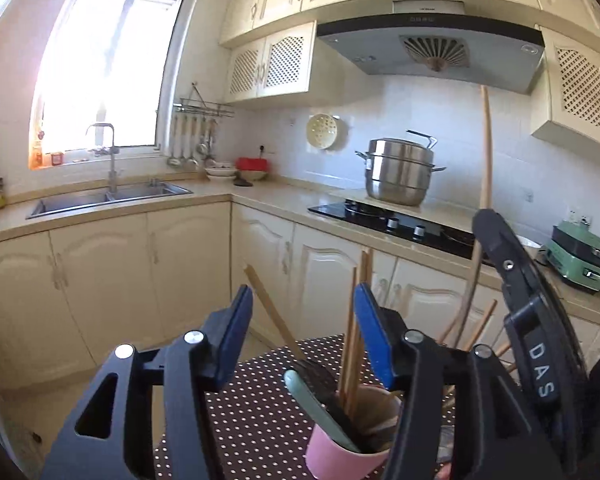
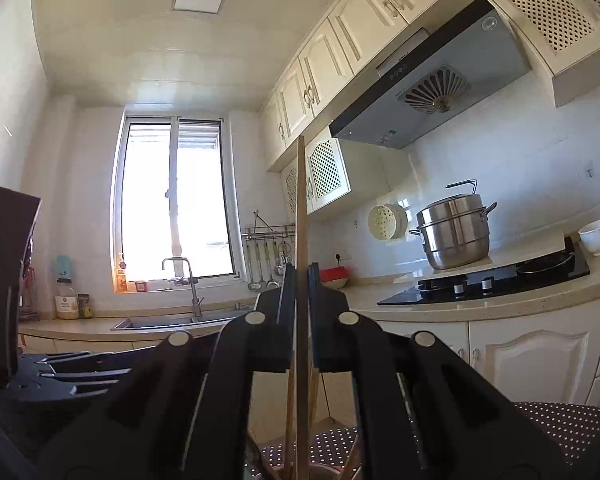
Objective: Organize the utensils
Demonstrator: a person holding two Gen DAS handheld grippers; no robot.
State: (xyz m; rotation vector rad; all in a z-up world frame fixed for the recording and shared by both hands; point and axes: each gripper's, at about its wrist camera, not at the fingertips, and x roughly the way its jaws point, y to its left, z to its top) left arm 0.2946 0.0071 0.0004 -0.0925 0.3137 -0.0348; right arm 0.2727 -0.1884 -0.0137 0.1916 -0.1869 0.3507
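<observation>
A pink cup stands on the dark polka-dot cloth. It holds wooden chopsticks, a pale green spoon handle and dark utensils. My left gripper is open above and behind the cup, holding nothing. My right gripper is shut on a long wooden utensil handle, held upright; the same handle rises behind the right gripper's body in the left wrist view. Its lower end reaches down among other sticks toward a cup rim at the bottom edge.
A second group of wooden sticks stands to the right of the pink cup. Behind are the counter with sink, black hob, steel steamer pot and a green appliance. Cabinets run below.
</observation>
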